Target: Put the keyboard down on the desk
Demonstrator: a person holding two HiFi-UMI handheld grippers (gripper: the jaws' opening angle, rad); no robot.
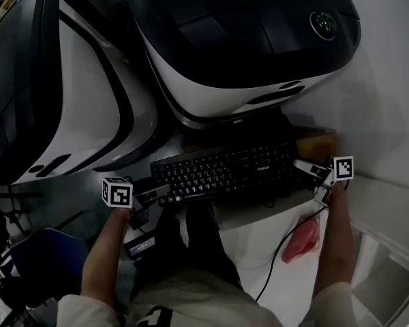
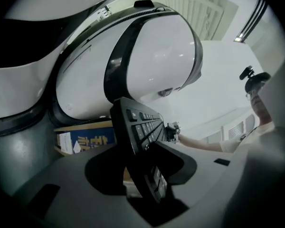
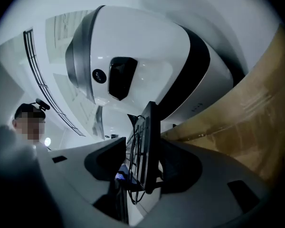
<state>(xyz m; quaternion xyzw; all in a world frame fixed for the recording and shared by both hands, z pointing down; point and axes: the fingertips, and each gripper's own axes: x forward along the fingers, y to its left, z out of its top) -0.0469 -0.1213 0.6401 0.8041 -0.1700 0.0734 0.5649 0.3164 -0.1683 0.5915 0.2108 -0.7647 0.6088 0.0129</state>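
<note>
Black keyboard (image 1: 225, 172) gripped at both ends by the two hand-held grippers.

The left gripper (image 1: 160, 195) was clamped on the keyboard's left end and the right gripper (image 1: 307, 169) on its right end, each with its jaws partly closed and pressed on the edge from both sides. The keyboard hung crosswise between them in front of a big white and black machine (image 1: 238, 53), over the edge of a white surface (image 1: 249, 240). A black cable (image 3: 130, 144) looped beside the right end.
</note>
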